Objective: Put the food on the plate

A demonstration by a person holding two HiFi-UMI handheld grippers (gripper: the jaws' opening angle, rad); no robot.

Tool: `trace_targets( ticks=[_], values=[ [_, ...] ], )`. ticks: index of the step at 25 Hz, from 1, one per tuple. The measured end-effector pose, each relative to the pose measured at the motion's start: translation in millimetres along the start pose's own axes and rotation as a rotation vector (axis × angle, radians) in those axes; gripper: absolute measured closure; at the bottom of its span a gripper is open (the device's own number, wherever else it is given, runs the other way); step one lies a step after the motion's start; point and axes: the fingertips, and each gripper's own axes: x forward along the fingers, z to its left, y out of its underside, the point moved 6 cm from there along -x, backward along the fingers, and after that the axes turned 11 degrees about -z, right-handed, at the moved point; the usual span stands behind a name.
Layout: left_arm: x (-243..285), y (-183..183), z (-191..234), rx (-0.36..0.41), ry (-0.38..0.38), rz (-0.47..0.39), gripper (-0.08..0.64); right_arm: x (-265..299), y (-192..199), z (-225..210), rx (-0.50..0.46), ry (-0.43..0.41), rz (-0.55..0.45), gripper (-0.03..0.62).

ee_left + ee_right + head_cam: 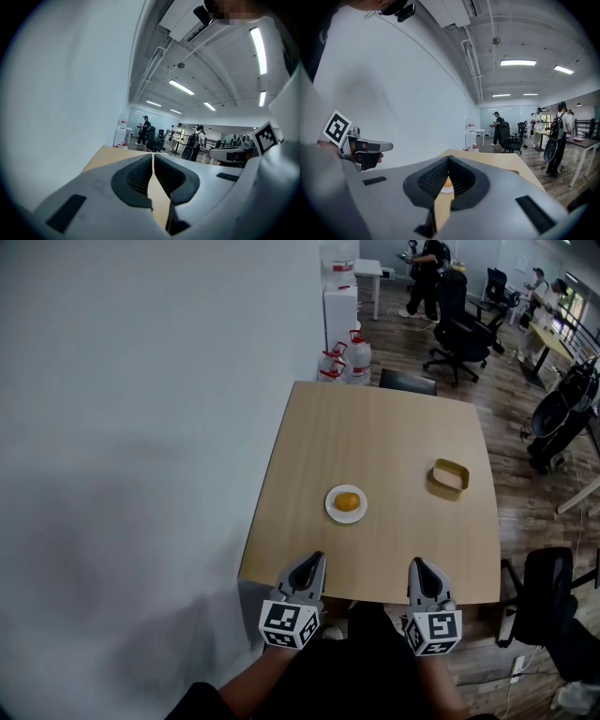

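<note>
A small white plate [346, 503] sits near the middle of the wooden table [394, 437], and an orange-yellow piece of food [347, 502] lies on it. Both grippers hover at the table's near edge, well short of the plate. My left gripper [314, 562] has its jaws shut with nothing between them. My right gripper [418, 565] also stands shut and empty. In the right gripper view the plate [446, 189] and food [447, 182] peek through the gap behind the closed tips [448, 158].
A tan rectangular container [450, 476] stands on the table's right side. A white wall runs along the left. Water jugs [347, 362] and a dark chair [408, 381] stand beyond the far edge. Another black chair [548, 601] is at my right. People stand in the background.
</note>
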Motion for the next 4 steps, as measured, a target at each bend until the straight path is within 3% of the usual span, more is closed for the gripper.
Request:
trace_targets(
  ticks=[4],
  values=[
    [4.1,2.8,5.0,-0.023,-0.019,0.007,0.535,7.0,2.4,-6.4,0.002,0.001,0.007,0.532]
  ],
)
